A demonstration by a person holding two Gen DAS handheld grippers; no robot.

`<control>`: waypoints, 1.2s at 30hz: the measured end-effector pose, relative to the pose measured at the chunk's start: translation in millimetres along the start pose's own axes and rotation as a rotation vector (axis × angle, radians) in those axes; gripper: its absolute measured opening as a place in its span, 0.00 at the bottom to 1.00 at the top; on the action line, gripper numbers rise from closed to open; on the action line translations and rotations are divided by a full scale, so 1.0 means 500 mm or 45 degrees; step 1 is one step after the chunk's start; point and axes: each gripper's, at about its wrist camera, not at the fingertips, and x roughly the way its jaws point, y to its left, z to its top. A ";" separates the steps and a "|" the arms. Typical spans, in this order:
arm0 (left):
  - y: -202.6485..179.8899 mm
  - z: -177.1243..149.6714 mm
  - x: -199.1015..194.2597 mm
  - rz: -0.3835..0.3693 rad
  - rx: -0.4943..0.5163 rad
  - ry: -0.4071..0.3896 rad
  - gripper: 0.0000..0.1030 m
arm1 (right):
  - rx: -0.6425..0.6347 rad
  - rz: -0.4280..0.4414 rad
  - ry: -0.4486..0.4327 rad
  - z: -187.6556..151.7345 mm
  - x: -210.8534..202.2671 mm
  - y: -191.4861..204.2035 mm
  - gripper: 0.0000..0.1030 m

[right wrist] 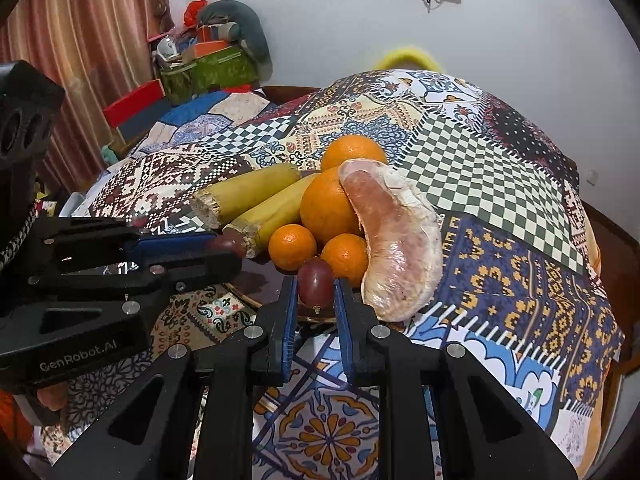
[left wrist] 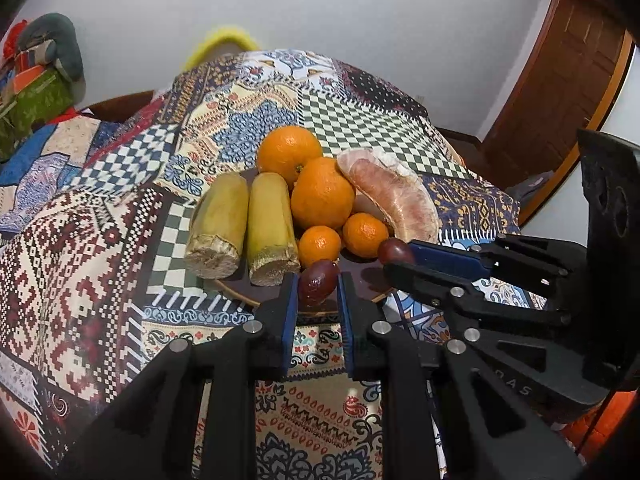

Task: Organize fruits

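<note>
Both grippers are clenched, each on one grape. The left gripper (left wrist: 318, 286) pinches a dark red grape (left wrist: 317, 282) between its blue pads (left wrist: 290, 312). The right gripper (right wrist: 316, 286) pinches a second grape (right wrist: 316, 282) the same way. Each grape sits at the very fingertips, probably so the small, soft fruit stays visible and is not crushed deeper in the jaws.

Both grapes hang just over the near edge of the plate (left wrist: 240, 296), which stands on the patterned cloth (left wrist: 80, 240). The plate already carries two sugarcane pieces (left wrist: 248, 228) on its left side, two oranges (left wrist: 320, 196) at the centre, two tangerines (left wrist: 340, 240) in front of them and a pomelo segment (left wrist: 394, 200) on the right. Like fruits lie together, so the bare near part of the plate appears to be the grapes' place.
</note>
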 end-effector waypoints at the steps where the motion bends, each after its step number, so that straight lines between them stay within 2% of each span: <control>1: 0.002 0.000 0.001 -0.006 -0.006 0.005 0.22 | 0.001 0.003 0.003 0.000 0.002 -0.001 0.18; 3: 0.006 0.000 0.002 0.000 -0.015 -0.001 0.28 | 0.001 -0.001 0.002 0.000 0.005 -0.001 0.27; 5: 0.009 0.000 0.000 0.004 -0.013 -0.010 0.29 | 0.010 -0.005 -0.002 -0.002 0.005 -0.004 0.29; 10: 0.006 -0.001 -0.023 0.030 -0.013 -0.041 0.29 | 0.036 -0.013 -0.029 -0.003 -0.015 -0.011 0.29; 14: -0.005 0.000 -0.077 0.065 -0.006 -0.115 0.29 | 0.068 -0.012 -0.096 0.003 -0.065 -0.015 0.29; 20: -0.043 0.005 -0.216 0.099 0.024 -0.280 0.29 | 0.086 -0.034 -0.259 0.019 -0.194 0.001 0.29; 27: -0.105 -0.012 -0.402 0.116 0.067 -0.517 0.29 | 0.081 -0.031 -0.515 0.019 -0.397 0.056 0.29; 32: -0.147 -0.042 -0.523 0.154 0.102 -0.681 0.43 | 0.062 -0.028 -0.672 0.006 -0.514 0.102 0.30; 34: -0.163 -0.060 -0.566 0.172 0.118 -0.744 0.49 | 0.056 -0.028 -0.732 -0.009 -0.557 0.123 0.34; 36: -0.176 -0.079 -0.606 0.179 0.123 -0.800 0.54 | 0.054 -0.037 -0.779 -0.023 -0.588 0.140 0.44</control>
